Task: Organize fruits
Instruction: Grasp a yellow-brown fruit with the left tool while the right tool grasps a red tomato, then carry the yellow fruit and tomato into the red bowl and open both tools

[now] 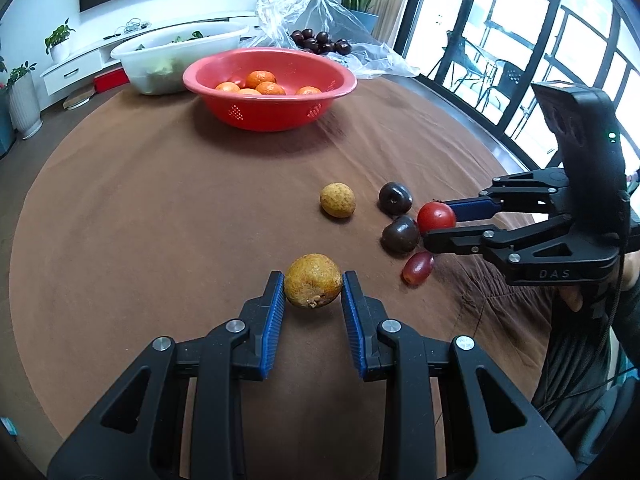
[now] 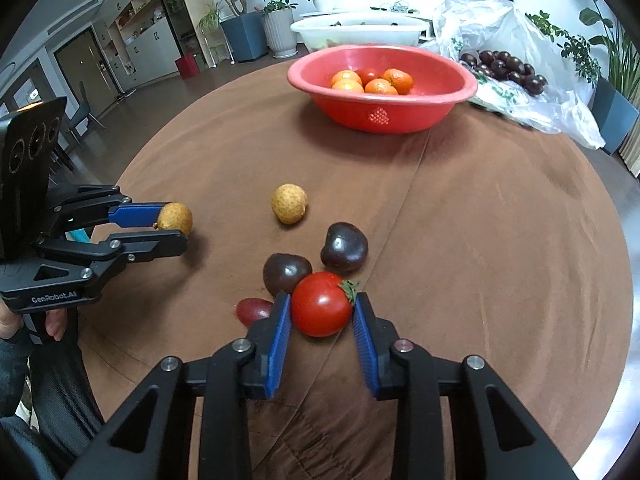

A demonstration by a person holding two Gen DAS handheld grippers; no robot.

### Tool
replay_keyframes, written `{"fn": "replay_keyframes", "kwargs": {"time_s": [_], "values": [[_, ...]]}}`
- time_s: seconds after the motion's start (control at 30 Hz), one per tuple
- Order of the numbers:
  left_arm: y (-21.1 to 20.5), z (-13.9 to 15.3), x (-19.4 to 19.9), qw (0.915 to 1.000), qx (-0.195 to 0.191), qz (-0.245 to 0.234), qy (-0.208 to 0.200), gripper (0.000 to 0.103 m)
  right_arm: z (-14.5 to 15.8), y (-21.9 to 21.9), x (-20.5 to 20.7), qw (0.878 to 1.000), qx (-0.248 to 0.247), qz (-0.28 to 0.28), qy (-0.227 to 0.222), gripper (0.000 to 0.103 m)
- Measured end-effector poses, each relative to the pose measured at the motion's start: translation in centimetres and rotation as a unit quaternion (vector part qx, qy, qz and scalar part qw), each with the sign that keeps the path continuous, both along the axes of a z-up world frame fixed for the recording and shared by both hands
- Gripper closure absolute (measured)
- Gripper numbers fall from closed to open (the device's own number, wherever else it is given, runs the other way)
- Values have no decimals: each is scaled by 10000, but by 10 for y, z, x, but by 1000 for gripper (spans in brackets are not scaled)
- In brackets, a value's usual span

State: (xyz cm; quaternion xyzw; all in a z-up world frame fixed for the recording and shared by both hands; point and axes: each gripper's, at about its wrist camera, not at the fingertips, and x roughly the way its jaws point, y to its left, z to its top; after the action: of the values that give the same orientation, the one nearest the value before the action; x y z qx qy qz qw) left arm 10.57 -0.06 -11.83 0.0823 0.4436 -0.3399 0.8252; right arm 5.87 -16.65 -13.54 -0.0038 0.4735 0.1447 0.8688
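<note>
My left gripper [image 1: 313, 280] is shut on a yellow-brown longan [image 1: 312, 281], held just above the brown tablecloth; in the right wrist view the left gripper [image 2: 180, 224] holds that longan [image 2: 175, 216] at the left. My right gripper [image 2: 322, 300] is shut on a red tomato [image 2: 322, 305] with a green calyx; from the left wrist view the right gripper [image 1: 438, 222] holds the tomato [image 1: 436, 216] at the right. A second longan [image 2: 289, 204], two dark plums [image 2: 344, 247] [image 2: 286, 273] and a red grape [image 2: 254, 310] lie loose beside the tomato.
A red bowl [image 2: 380, 114] with several oranges [image 2: 376, 80] stands at the far middle of the round table. Behind it are a white tub [image 2: 360, 32] and a clear plastic bag [image 2: 552, 108] with several dark plums [image 2: 504, 66]. A person's hand holds each gripper.
</note>
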Motion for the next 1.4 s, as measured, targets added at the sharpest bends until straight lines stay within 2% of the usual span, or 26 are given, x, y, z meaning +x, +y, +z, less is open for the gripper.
{"fn": "replay_keyframes", "kwargs": {"time_s": [0.53,0.87,1.17,1.3,1.4], "values": [[2,5,1,10000,-39,58,-24,76,17,-3,-7,9998,-51,-68,-168,69],[14,25,19,9994,-119,231,-216,76,39,-35,-3,9985,203,-367,-345,69],[-4,69,71,9975,-92,232,-657,76,86,-74,35,9931,180,-775,-855,69],[-27,84,100,9965,8,142,-824,76,112,-83,72,9890,293,-893,-1140,69],[-47,89,122,9960,22,58,-886,76,117,-85,103,9883,461,-902,-1144,69]]}}
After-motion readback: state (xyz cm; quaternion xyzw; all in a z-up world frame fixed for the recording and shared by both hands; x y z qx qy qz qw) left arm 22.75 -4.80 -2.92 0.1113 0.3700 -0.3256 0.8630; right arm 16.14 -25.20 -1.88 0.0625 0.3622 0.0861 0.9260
